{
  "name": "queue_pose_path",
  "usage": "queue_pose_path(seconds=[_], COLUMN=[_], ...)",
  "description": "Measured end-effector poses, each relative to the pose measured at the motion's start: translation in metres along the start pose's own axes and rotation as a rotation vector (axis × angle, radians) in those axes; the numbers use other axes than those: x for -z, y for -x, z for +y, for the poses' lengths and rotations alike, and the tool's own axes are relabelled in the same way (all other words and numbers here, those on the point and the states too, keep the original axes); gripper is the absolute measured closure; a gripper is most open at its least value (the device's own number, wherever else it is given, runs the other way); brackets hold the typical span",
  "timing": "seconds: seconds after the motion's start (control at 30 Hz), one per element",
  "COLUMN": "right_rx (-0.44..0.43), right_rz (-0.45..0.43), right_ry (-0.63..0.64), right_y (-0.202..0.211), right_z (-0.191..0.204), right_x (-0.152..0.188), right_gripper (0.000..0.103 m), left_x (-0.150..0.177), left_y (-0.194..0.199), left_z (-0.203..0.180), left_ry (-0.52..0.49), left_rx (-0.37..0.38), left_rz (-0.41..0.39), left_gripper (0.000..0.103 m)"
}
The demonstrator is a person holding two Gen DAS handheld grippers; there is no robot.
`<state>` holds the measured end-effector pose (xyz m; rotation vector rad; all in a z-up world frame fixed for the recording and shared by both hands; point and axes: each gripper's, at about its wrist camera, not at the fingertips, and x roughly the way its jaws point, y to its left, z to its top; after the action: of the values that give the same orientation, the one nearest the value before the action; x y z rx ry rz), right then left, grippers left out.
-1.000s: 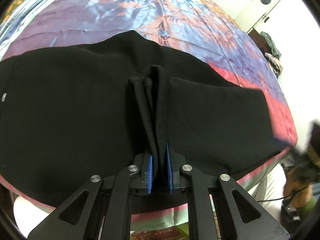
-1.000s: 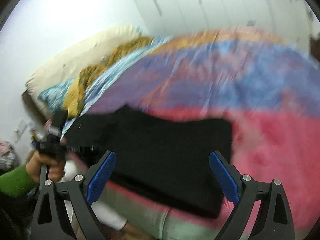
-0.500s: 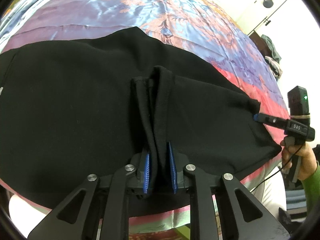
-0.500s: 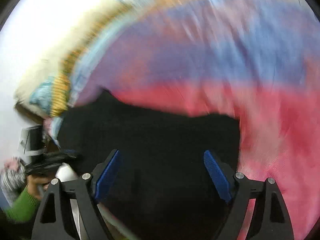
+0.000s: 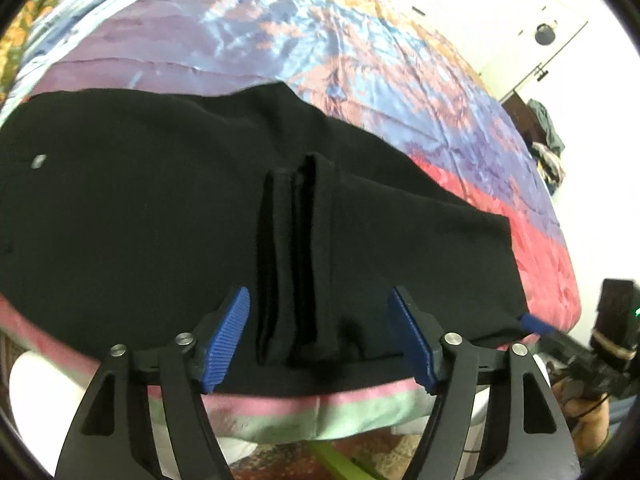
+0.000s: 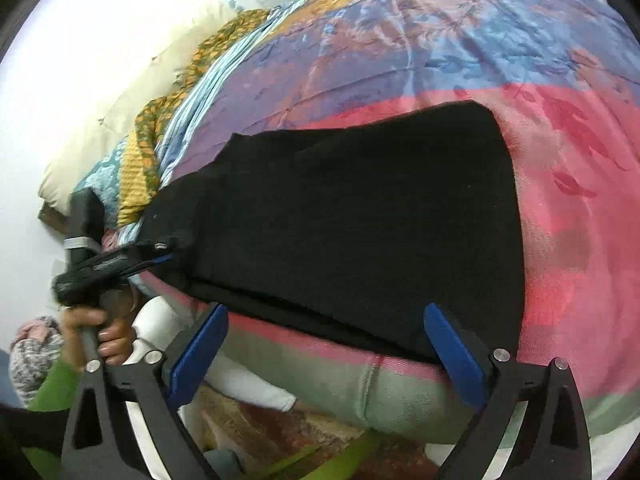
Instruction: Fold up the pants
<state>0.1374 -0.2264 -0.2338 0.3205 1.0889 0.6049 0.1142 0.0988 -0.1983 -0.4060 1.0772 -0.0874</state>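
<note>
- Left wrist view: the black pants (image 5: 160, 216) lie spread across the near part of a bed, on a shiny bedspread (image 5: 304, 40) patterned in purple, blue, orange and red.
- A pinched ridge of the black cloth (image 5: 296, 256) stands up in folds between the blue pads of the left gripper (image 5: 320, 336); its jaws are opening, and the pads stand clear of the ridge on both sides.
- The bedspread's near border (image 5: 304, 412) runs pink, then pale green, over the bed's edge just below the pants.
- A small pale dot, perhaps a button (image 5: 39, 161), shows on the pants at far left.
- Beyond the bed stand white walls and a white door (image 5: 560, 32) with a round dark fitting; a heap of clothes (image 5: 550, 148) sits by the far right edge of the bed.
- The right gripper (image 5: 534, 323) appears at lower right, its blue tip at the pants' corner; contact is unclear there.
- Right wrist view: the right gripper (image 6: 326, 354) has its jaws opening, nothing between them, hovering over the bed's near edge and the pants (image 6: 360, 216).
- A cream pillow (image 6: 120, 92) and an orange-patterned cloth (image 6: 160, 128) lie at the head of the bed, against a white wall.
- The left gripper (image 6: 162, 254) meets the pants' left edge, held by a hand (image 6: 100, 330) in a green sleeve (image 6: 52, 384).
- A patterned rug (image 6: 260, 436) covers the floor below.
</note>
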Motion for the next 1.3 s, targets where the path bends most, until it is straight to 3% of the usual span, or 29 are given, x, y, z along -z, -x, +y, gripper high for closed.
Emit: queue_pose_path(seconds=[0.13, 0.23, 0.43, 0.77, 1.0, 1.17, 1.3], right_rx=[0.026, 0.143, 0.352, 0.520, 0.523, 0.476, 0.427], right_rz=[-0.173, -0.287, -0.316, -0.336, -0.343, -0.347, -0.409], right_ry=[0.032, 0.062, -0.034, -0.062, -0.068, -0.072, -0.094], right_y=[0.040, 0.057, 0.061, 0.083, 0.083, 0.085, 0.096], right_z=[0.021, 0.028, 0.005, -0.021, -0.022, -0.025, -0.028], right_x=[-0.009, -0.006, 0.019, 0.042, 0.045, 0.047, 0.052], right_gripper=[0.005, 0.000, 0.000, 0.000, 0.000, 0.000, 0.000], left_x=[0.013, 0.022, 0.040, 0.048, 0.051, 0.051, 0.051], left_y=[0.019, 0.030, 0.045, 0.048, 0.049, 0.049, 0.049], left_z=[0.008, 0.015, 0.012, 0.007, 0.012, 0.014, 0.014], left_ry=[0.013, 0.042, -0.024, -0.037, -0.020, -0.010, -0.012], left_rx=[-0.025, -0.037, -0.116, -0.187, -0.213, -0.223, -0.229], left_rz=[-0.089, -0.159, -0.249, -0.303, -0.322, -0.333, -0.331], left_gripper=[0.026, 0.026, 0.022, 0.017, 0.017, 0.017, 0.017])
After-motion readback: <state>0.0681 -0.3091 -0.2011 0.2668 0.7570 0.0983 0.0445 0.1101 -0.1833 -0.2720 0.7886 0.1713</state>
